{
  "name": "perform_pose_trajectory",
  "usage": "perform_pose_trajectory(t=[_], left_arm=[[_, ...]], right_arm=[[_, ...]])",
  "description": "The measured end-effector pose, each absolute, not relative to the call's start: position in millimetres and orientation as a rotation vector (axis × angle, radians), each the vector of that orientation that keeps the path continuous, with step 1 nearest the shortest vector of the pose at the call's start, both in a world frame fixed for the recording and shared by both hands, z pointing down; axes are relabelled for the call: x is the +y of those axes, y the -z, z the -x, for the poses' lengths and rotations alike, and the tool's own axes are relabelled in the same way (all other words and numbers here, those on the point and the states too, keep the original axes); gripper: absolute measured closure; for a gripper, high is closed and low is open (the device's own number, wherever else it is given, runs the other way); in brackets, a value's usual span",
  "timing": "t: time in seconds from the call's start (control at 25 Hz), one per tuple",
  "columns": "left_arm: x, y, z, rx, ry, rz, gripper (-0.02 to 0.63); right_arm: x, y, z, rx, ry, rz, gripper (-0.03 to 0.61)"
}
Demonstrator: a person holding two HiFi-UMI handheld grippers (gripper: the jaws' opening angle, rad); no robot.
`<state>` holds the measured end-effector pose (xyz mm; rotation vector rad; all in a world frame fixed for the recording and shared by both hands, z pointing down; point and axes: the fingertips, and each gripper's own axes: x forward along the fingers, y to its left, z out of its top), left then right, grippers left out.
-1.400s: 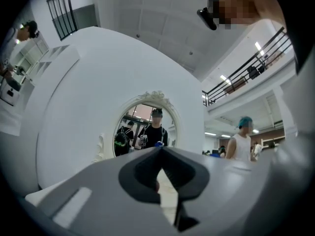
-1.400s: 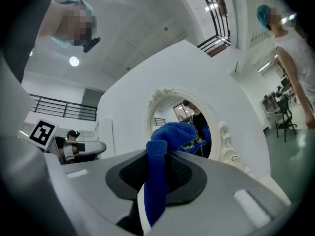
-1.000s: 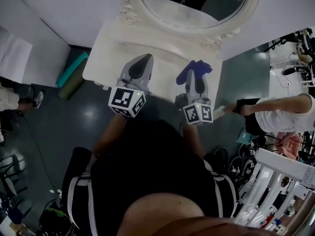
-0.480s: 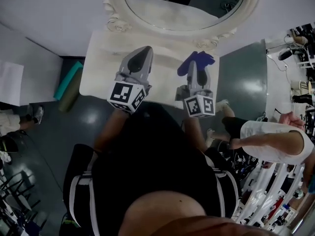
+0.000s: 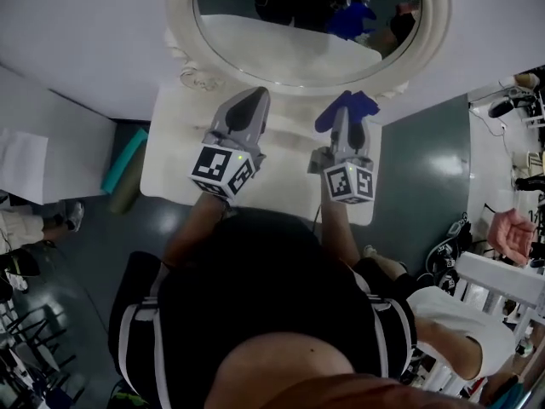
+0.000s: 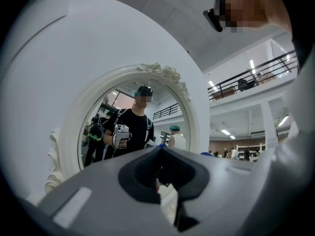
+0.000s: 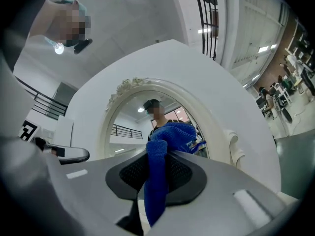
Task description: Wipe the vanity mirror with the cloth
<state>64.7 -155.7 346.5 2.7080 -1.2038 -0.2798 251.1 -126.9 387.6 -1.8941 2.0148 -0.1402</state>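
**A:** so what changed in the last second?

**B:** the grip hasn't. The right hand-held gripper (image 5: 344, 116) is still pinching the blue cloth (image 5: 351, 106), bunched up above its jaws. But both grippers crept forward over the white table (image 5: 170, 170), and the vanity mirror (image 5: 294, 54) fills more of the head view now

**A:** touching the glass yet?

**B:** nope, the cloth's near the bottom of the frame but short of the glass, so I'd say wiping hasn't started. The left hand-held gripper (image 5: 252, 100) is pressed together on nothing
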Motion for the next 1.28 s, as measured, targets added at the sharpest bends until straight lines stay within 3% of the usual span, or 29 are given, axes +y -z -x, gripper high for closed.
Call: perform_pose_trajectory(t=[1.28], left_arm=[[-235,-356,-128,-1.103,0.212,-2.737,0.603]], right_arm=[[-226,-382,-331,1.818,0.098,1.844,0.502]])
